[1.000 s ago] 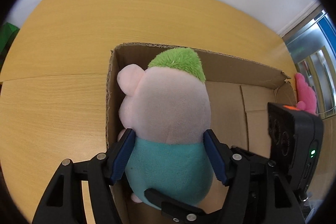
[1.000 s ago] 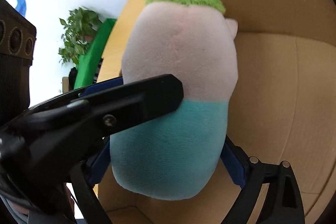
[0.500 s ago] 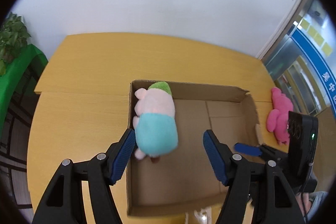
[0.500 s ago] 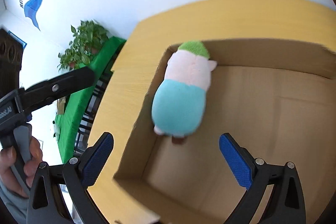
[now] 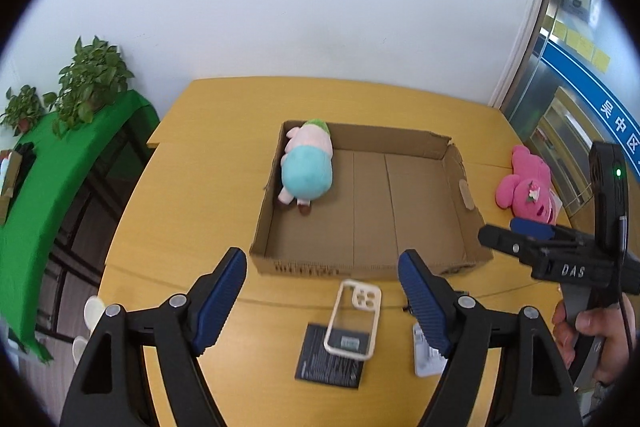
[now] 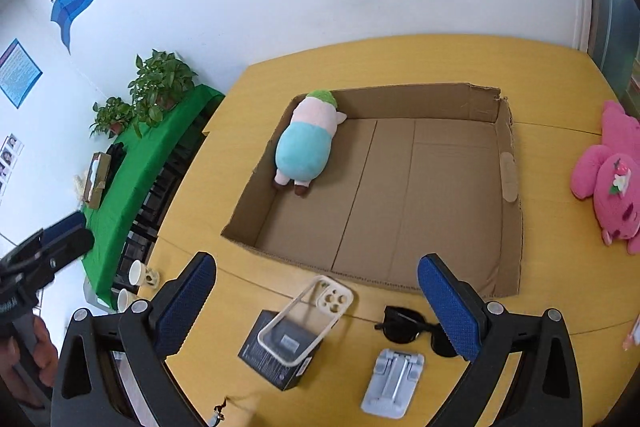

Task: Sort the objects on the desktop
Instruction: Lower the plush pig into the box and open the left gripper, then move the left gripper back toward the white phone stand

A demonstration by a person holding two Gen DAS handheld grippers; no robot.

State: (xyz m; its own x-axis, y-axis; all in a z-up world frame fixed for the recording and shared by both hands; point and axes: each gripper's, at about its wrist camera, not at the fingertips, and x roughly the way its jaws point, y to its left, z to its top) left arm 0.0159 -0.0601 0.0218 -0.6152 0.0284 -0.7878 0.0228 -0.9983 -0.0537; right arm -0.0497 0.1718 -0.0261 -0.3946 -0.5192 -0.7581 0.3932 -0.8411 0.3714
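A plush pig in a teal shirt with a green cap lies in the far left corner of the open cardboard box. My left gripper hangs high above the table's near side, its jaws opening with nothing between them. My right gripper is open and empty too, above a clear phone case that lies on a black box. A pink plush toy lies on the table to the right of the box.
Black sunglasses and a grey phone stand lie near the table's front edge. A green-covered shelf with potted plants stands to the left. Paper cups sit on the floor by the table.
Both grippers let go of the plush pig, which now lies in the box's corner. Both pulled up and back from the box, so the whole table and the items in front came into view.
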